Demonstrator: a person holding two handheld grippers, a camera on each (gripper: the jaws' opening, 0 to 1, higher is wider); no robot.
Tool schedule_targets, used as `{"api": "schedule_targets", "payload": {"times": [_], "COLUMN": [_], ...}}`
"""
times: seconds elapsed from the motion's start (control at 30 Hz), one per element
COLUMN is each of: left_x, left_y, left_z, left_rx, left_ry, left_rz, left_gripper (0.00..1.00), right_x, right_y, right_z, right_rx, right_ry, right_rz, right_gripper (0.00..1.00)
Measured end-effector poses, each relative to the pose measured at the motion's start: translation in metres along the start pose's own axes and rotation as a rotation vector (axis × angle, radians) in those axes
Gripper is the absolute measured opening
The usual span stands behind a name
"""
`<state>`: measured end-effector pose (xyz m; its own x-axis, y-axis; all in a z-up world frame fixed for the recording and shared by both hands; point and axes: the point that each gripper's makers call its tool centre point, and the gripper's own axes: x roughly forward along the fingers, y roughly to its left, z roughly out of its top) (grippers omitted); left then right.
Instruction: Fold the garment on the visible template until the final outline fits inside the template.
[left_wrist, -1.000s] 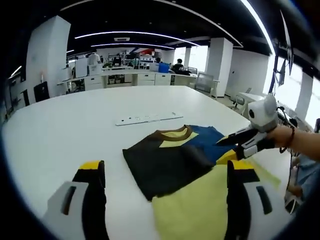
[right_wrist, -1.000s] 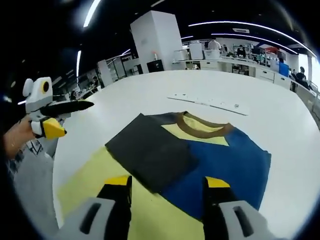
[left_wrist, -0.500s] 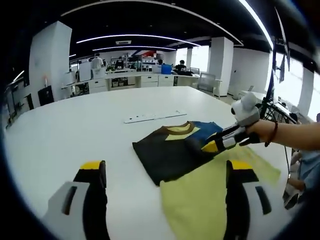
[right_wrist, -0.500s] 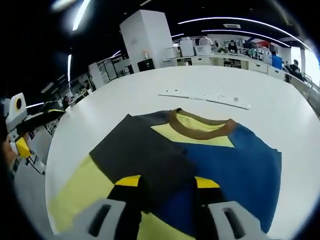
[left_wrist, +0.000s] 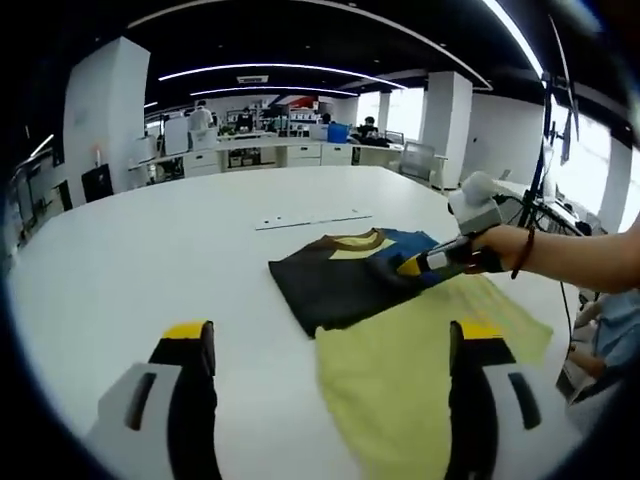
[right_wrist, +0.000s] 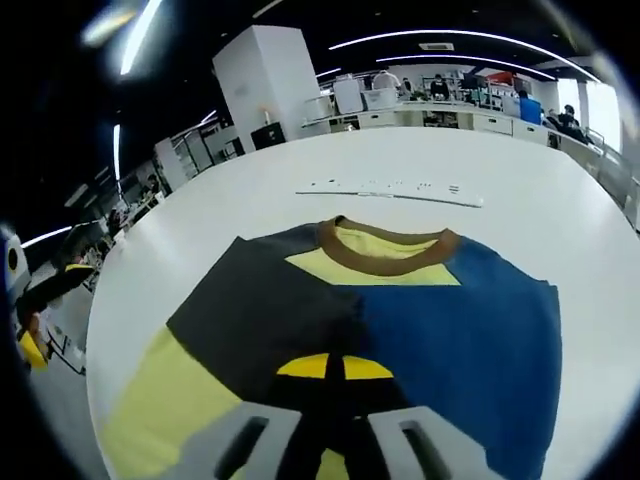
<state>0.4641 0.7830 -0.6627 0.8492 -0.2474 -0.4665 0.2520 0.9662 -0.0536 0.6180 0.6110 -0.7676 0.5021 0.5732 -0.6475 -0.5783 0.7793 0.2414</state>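
A partly folded garment (left_wrist: 350, 280) lies flat on a white round table (left_wrist: 150, 250), resting over a pale yellow template sheet (left_wrist: 420, 370). The shirt shows a dark grey panel folded in across one side, a blue panel on the other, a brown collar band and a yellow patch just below the neck (right_wrist: 380, 262). In the left gripper view, the left gripper (left_wrist: 325, 350) hangs above the table with its yellow-tipped fingers (left_wrist: 185, 335) spread wide and nothing between them; the garment sits ahead of and between those fingers, well apart from them. The right gripper (left_wrist: 425, 262), held in a person's hand (left_wrist: 500, 248), reaches in to the garment's near edge where grey meets blue. In the right gripper view its fingers (right_wrist: 305, 367) are drawn nearly together, pinching the dark fabric at the hem. A long white strip (right_wrist: 395, 190) lies on the table beyond the collar. Office desks (left_wrist: 270, 150) line the background.
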Motion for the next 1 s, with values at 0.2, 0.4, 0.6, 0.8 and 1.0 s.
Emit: {"api": "schedule_targets", "payload": {"times": [0.2,0.4,0.6,0.8,1.0], "left_x": [-0.008,-0.018,-0.027,-0.029,-0.031], "left_y": [0.003,0.003,0.005,0.008,0.011], "left_z": [-0.008,-0.020,-0.026,-0.029,-0.027], "left_rx": [0.017,-0.018,-0.036,-0.052,-0.062], "left_ry": [0.014,0.037,0.039,0.046,0.034], "left_rz": [0.023,0.034,0.042,0.054,0.065], "left_gripper": [0.94,0.94,0.94,0.94,0.94], "right_x": [-0.011,-0.024,-0.048,-0.063,-0.074], "right_y": [-0.001,-0.004,-0.021,-0.034,-0.052], "right_z": [0.008,0.014,0.014,0.013,0.010], "right_rx": [0.008,0.017,-0.018,-0.025,-0.025], "right_ry": [-0.020,-0.023,-0.008,-0.003,0.010], "right_rz": [0.010,0.021,-0.054,-0.080,-0.124], "right_gripper": [0.00,0.00,0.00,0.00,0.00]}}
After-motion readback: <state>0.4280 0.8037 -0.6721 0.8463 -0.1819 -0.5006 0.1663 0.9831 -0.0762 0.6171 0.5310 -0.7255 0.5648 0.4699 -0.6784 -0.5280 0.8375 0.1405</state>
